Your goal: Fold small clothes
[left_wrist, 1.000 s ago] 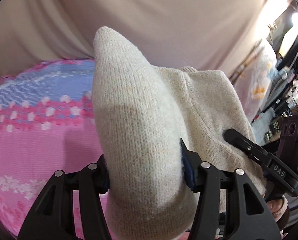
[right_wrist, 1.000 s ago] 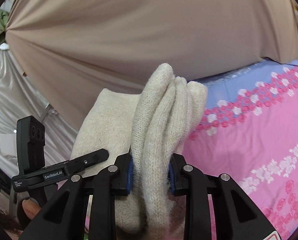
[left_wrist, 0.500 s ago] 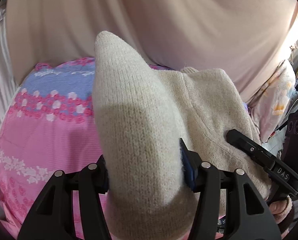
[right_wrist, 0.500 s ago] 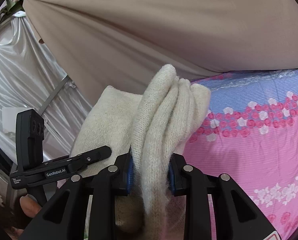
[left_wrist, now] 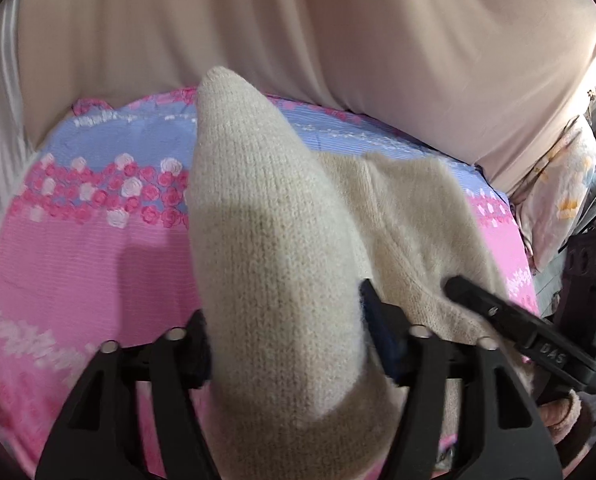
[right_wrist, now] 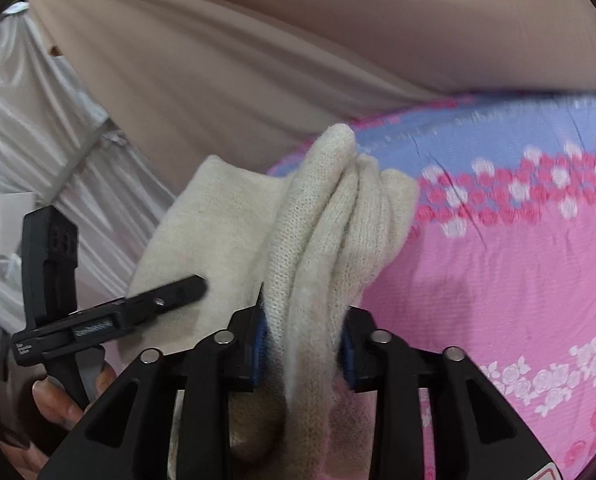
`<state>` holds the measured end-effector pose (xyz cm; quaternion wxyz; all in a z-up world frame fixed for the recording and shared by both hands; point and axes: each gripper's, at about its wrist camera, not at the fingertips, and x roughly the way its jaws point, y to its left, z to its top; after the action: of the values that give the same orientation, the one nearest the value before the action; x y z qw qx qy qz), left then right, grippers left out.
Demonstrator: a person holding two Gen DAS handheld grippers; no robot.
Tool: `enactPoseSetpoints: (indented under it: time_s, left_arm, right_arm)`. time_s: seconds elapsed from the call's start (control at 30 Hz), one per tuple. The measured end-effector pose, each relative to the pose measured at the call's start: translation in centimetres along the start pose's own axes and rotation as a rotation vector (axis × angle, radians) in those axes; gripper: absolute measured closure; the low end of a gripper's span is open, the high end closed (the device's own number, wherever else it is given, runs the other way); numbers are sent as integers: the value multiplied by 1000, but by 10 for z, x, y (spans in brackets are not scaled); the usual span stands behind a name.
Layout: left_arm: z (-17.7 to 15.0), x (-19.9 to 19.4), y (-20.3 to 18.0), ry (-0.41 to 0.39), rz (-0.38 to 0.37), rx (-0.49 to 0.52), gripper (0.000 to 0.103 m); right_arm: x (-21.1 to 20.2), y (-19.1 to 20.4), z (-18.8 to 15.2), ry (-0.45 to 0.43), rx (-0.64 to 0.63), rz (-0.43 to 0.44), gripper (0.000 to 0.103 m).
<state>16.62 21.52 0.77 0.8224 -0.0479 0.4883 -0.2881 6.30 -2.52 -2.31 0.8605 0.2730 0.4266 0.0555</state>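
Note:
A cream knitted garment (left_wrist: 282,248) is held up between both grippers above a pink and blue flowered bed cover (left_wrist: 78,248). My left gripper (left_wrist: 286,344) is shut on a bunched edge of it, which sticks up as a cone. My right gripper (right_wrist: 302,344) is shut on several gathered folds of the same garment (right_wrist: 330,216). The garment spans between them. Each gripper shows in the other's view: the right gripper (left_wrist: 510,320) at the right edge, the left gripper (right_wrist: 110,312) at the left.
A beige curtain (left_wrist: 298,40) hangs behind the bed. A silvery drape (right_wrist: 30,120) hangs at the left in the right wrist view. A flowered pillow (left_wrist: 558,200) lies at the bed's right end, with dark clutter beyond it.
Both grippers have tilted down with the garment, so more of the flowered bed cover shows below. The grips on the garment are unchanged.

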Motion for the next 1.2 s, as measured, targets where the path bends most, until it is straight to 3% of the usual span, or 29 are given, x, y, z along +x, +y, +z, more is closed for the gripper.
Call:
enactPoseSetpoints:
  time_s: [0.03,0.07,0.1,0.13,0.17,0.23,0.27,0.3,0.33,0.4,0.53,0.57,0.6,0.63,0.67,0.73,0.8,0.9,1.0,1.03,1.07,1.13,1.2]
  left_arm:
    - [-12,25,18,-10,11,-14,21]
    - [-22,41,32,-1,56,-35,21]
    - [-34,59,49,54,144,-70,23]
    - [-46,70,62,117,191,-115,33]
    - [-59,69,77,152,135,-184,34]
    - [-75,40,94,66,22,-293,27]
    - [-78,32,97,38,25,-306,18]
    - [-79,24,98,12,29,-311,16]
    - [-78,20,99,-6,29,-314,16]
    - [-73,23,98,3,28,-301,15]
    - [-65,50,92,76,40,-267,12]
    - [-67,59,94,99,46,-258,13]
    - [-71,71,96,126,45,-250,16]
    - [-74,80,98,147,24,-244,32]
    - [-77,85,101,165,-12,-260,36]
    - [-75,77,101,161,-12,-271,38]
    - [-73,68,97,169,14,-236,37]
    - [-74,63,97,179,41,-234,31]
    - [-67,27,80,102,69,-188,32]
    - [-64,17,73,74,97,-159,27]
    - [-63,12,67,57,116,-141,20]
    - [-62,15,56,56,144,-96,20]
    - [-61,34,50,100,181,-56,20]
  right_arm:
    - [16,-18,-6,21,47,-57,64]
    - [32,-44,-18,56,119,-145,62]
    - [37,-59,-26,78,162,-198,66]
    - [36,-68,-34,86,193,-221,67]
    - [27,-70,-42,75,204,-199,67]
    - [11,-58,-48,54,163,-180,65]
    - [10,-52,-47,53,140,-180,53]
    - [12,-46,-46,53,117,-179,41]
    - [18,-41,-43,56,97,-176,37]
    - [39,-36,-37,87,77,-171,34]
    - [87,-47,-37,184,163,-133,31]
    - [95,-51,-38,200,179,-117,37]
    - [97,-49,-36,196,167,-118,50]
    - [96,-45,-33,193,144,-125,56]
    - [90,-36,-29,194,116,-139,65]
    - [72,-24,-24,169,77,-134,70]
    - [63,-22,-26,149,41,-165,68]
    - [61,-32,-29,153,54,-293,64]
    - [28,8,-20,40,-50,-284,80]
    - [23,25,-19,27,-120,-266,83]
    - [24,44,-20,41,-201,-263,90]
    - [43,60,-27,110,-285,-267,94]
    - [80,51,-44,204,-316,-337,94]
